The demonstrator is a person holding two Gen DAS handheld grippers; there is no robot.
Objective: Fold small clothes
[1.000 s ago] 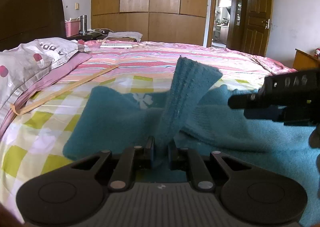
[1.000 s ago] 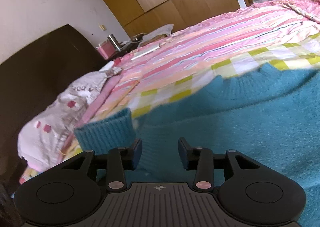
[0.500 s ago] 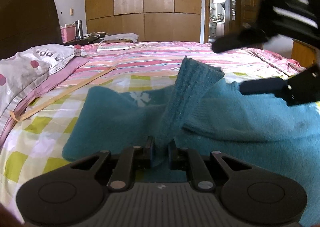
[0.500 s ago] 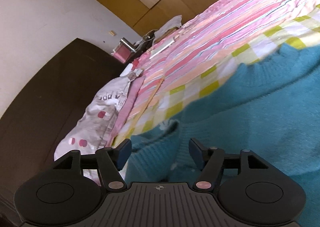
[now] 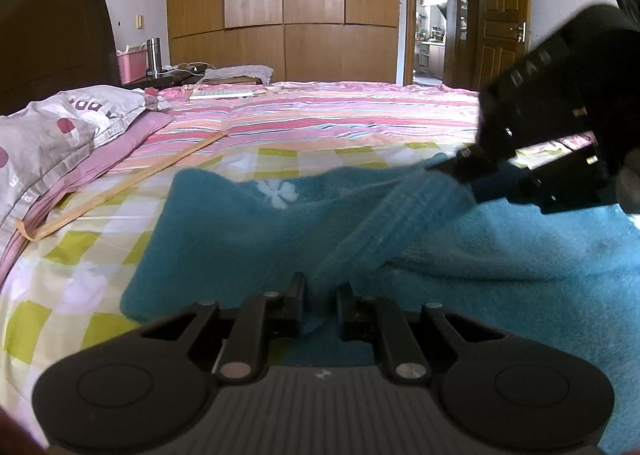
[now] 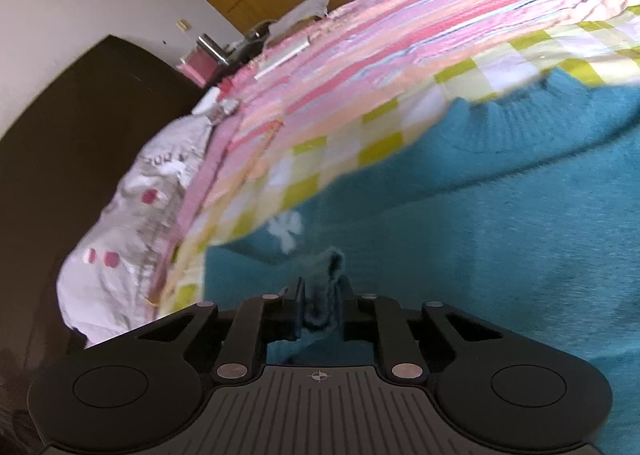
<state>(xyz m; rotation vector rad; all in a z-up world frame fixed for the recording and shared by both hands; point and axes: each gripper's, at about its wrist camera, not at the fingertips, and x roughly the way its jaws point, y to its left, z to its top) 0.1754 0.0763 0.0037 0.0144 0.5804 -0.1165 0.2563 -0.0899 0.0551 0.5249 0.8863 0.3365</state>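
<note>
A teal knitted sweater (image 5: 520, 255) lies spread on the checked bedsheet (image 5: 80, 275). My left gripper (image 5: 320, 287) is shut on its sleeve (image 5: 380, 223), which stretches low and to the right toward my right gripper (image 5: 452, 171). That gripper's black body fills the upper right of the left wrist view. In the right wrist view my right gripper (image 6: 320, 291) is closing, with a bunched tuft of the teal cuff (image 6: 326, 267) pinched between its pads. The sweater's body and ribbed collar (image 6: 500, 123) spread out to the right. A white flower motif (image 5: 278, 193) shows on the sweater.
A grey spotted pillow (image 5: 52, 127) lies at the left against a dark headboard (image 5: 52, 27). A thin wooden strip (image 5: 120, 191) lies across the sheet. A pink striped quilt (image 5: 320, 115) covers the far bed. Beyond stand a nightstand with a pink basket (image 5: 130, 67), wardrobes (image 5: 280, 7) and a doorway (image 5: 432, 15).
The sleeve stood upright from my left gripper; now it is pulled down and rightward. My right gripper opened wide, moved over the cuff and closed on it. The left gripper stayed put.
</note>
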